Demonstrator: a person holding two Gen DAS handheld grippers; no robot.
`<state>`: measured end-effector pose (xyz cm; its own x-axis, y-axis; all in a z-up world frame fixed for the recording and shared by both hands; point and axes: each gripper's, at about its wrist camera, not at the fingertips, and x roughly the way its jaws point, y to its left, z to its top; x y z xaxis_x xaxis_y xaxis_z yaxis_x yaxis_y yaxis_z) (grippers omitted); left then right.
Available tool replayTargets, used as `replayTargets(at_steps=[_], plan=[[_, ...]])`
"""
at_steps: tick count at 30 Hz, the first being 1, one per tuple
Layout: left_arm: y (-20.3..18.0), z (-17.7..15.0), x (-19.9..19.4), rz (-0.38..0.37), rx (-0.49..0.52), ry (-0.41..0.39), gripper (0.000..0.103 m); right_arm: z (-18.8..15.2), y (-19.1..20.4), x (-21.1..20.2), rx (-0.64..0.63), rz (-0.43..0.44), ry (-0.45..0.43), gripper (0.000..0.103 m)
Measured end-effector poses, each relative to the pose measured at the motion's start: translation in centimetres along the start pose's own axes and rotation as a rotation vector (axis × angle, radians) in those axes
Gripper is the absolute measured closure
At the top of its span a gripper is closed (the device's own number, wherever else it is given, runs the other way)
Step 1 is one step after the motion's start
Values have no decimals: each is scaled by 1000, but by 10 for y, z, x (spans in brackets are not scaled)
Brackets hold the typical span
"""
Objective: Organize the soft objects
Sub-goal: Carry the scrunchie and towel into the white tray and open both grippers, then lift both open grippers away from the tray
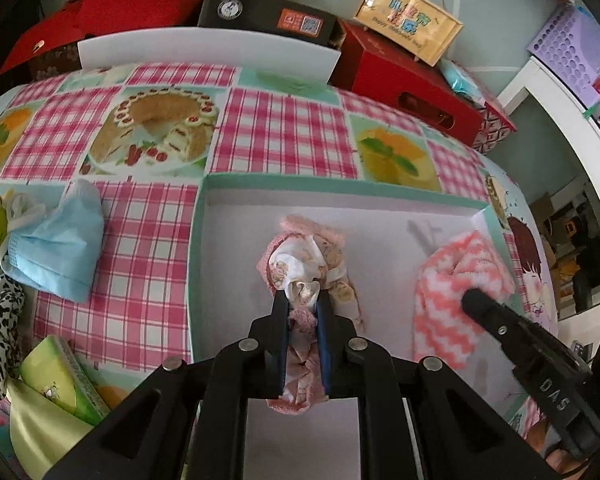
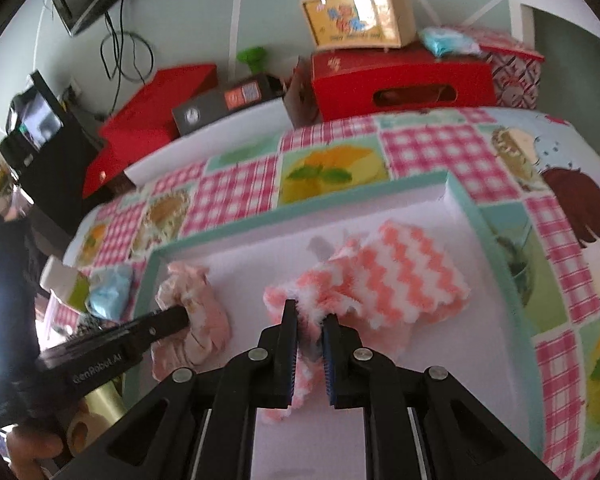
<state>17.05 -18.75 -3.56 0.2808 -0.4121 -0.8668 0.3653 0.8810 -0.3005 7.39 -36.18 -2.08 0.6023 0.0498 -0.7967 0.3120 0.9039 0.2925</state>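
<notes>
Left gripper (image 1: 303, 298) clamped on crumpled pink printed cloth (image 1: 300, 258); right gripper (image 2: 310, 312) pinching fluffy coral-white zigzag towel (image 2: 384, 276); both inside shallow teal-rimmed white cardboard box (image 1: 340, 188).

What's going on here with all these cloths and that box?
A person is sorting soft things with a hand-held gripper in each hand. The left gripper is shut on a pale pink printed cloth, and the right gripper is shut on a pink-and-white zigzag towel. Both cloths are down inside the shallow teal-rimmed box on the checked tablecloth. A blue face mask and a leopard-print cloth lie outside the box.
</notes>
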Motion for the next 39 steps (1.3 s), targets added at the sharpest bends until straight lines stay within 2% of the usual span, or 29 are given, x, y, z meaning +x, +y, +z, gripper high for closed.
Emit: replayTargets(at_steps=[6, 8, 10, 11, 13, 18, 23, 24, 25, 31, 39], plan=[[0, -3, 4, 11, 8, 17, 88, -5, -2, 7, 9, -7, 38, 89], [-2, -2, 5, 16, 13, 24, 81, -6, -3, 5, 13, -14, 50, 78], [-2, -2, 2, 18, 17, 27, 69, -6, -3, 2, 9, -31, 57, 41], [-3, -2, 0, 18, 19, 25, 66, -6, -2, -1, 4, -40, 54, 39], [-5, 0, -3, 19, 26, 20, 55, -5, 0, -6, -7, -50, 51, 39], [-7, 2, -18, 31, 40, -3, 41, -5, -4, -22, -7, -80, 53, 38], [-6, 4, -30, 30, 41, -34, 26, -2, -22, -48, 57, -103, -3, 35], [-6, 5, -31, 37, 42, -41, 17, -2, -25, -53, 73, -107, -13, 34], [-6, 4, -32, 44, 43, -46, 15, -2, -30, -58, 95, -111, -23, 34], [-4, 4, -34, 71, 28, -59, 9, -2, -48, -67, 167, -138, -30, 33], [1, 3, -40, 122, 5, -66, 9, -4, -45, -61, 129, -185, 4, 23]])
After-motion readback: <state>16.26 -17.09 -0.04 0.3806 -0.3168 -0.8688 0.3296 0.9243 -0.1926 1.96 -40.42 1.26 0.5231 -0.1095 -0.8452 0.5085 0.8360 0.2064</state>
